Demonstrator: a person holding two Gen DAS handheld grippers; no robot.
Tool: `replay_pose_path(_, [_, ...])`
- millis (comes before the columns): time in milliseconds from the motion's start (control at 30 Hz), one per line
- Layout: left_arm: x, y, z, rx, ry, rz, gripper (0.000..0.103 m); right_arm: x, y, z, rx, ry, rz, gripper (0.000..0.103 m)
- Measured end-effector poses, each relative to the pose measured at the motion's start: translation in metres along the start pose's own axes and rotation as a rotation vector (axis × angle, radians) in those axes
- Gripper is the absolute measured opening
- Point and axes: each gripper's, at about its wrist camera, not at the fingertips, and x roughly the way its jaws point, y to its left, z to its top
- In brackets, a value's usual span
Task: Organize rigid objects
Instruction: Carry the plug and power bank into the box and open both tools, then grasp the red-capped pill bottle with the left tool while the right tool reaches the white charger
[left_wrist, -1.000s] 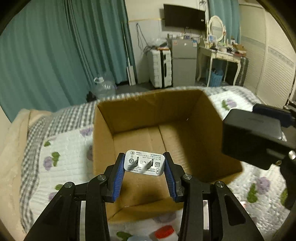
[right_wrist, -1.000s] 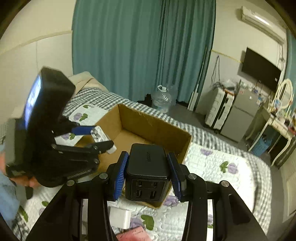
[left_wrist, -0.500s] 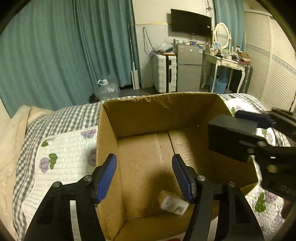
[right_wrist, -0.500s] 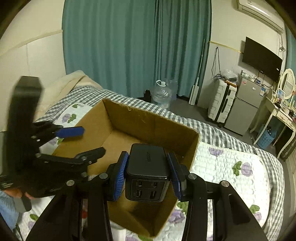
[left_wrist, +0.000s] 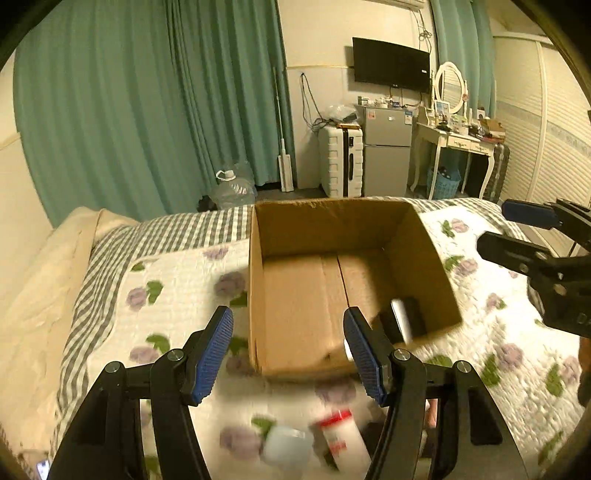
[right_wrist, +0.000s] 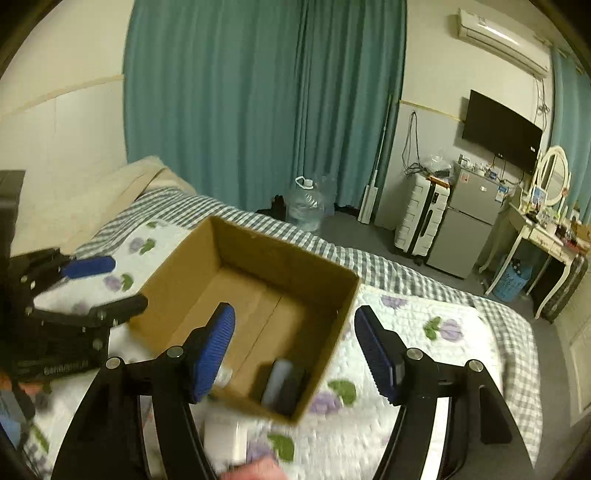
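Black cube charger lies in brown cardboard box; both grippers' fingers spread, empty; red-capped white bottle remains on near bed.

The left gripper is built of matte black angular arms with round silver screw heads at the joints, and each finger ends in a ribbed blue pad. The right gripper has the same build: black linkage arms, silver pivot screws and ridged blue pads on its fingers. Seen from the right wrist view, the left gripper's black body at the left edge carries small silver screws and a line of pale lettering too blurred to read.
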Motion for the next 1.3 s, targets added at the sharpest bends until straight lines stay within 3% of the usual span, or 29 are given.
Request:
replay_pose_path(300, [-0.014, -0.007, -0.059, -0.026, 0.086, -0.024, 0.065, -0.048, 0.021, -0.060, -0.010, 0.093, 0.022, 0.067])
replay_pose_path(633, [0.033, -0.025, -0.105, -0.035, 0.219, -0.075, 0.065, 0.004, 0.033, -0.115, 0.007, 0.239, 0.023, 0.068])
replay_pose_path(800, [0.062, -0.038, -0.108, -0.016, 0.277, -0.074, 0.065, 0.024, 0.030, -0.123, 0.031, 0.275, 0.023, 0.080])
replay_pose_path(867, [0.074, -0.043, -0.109, 0.000, 0.307, -0.067, 0.065, 0.029, 0.029, -0.124, 0.037, 0.280, 0.019, 0.081])
replay_pose_path(1000, [0.085, -0.058, -0.108, 0.061, 0.313, -0.075, 0.065, 0.037, 0.029, -0.125, 0.046, 0.293, 0.009, 0.081])
replay_pose_path(1100, [0.088, -0.059, -0.111, 0.053, 0.301, -0.070, 0.065, 0.042, 0.029, -0.126, 0.046, 0.304, 0.004, 0.081])
replay_pose_path(1133, [0.087, -0.058, -0.112, 0.044, 0.302, -0.083, 0.061, 0.043, 0.030, -0.126, 0.045, 0.307, -0.001, 0.081])
replay_pose_path(1167, [0.087, -0.056, -0.113, 0.037, 0.302, -0.087, 0.042, 0.044, 0.030, -0.126, 0.045, 0.309, -0.003, 0.081])
replay_pose_path(1300, [0.080, -0.047, -0.115, -0.002, 0.299, -0.098, 0.040, 0.046, 0.032, -0.127, 0.038, 0.313, -0.005, 0.081])
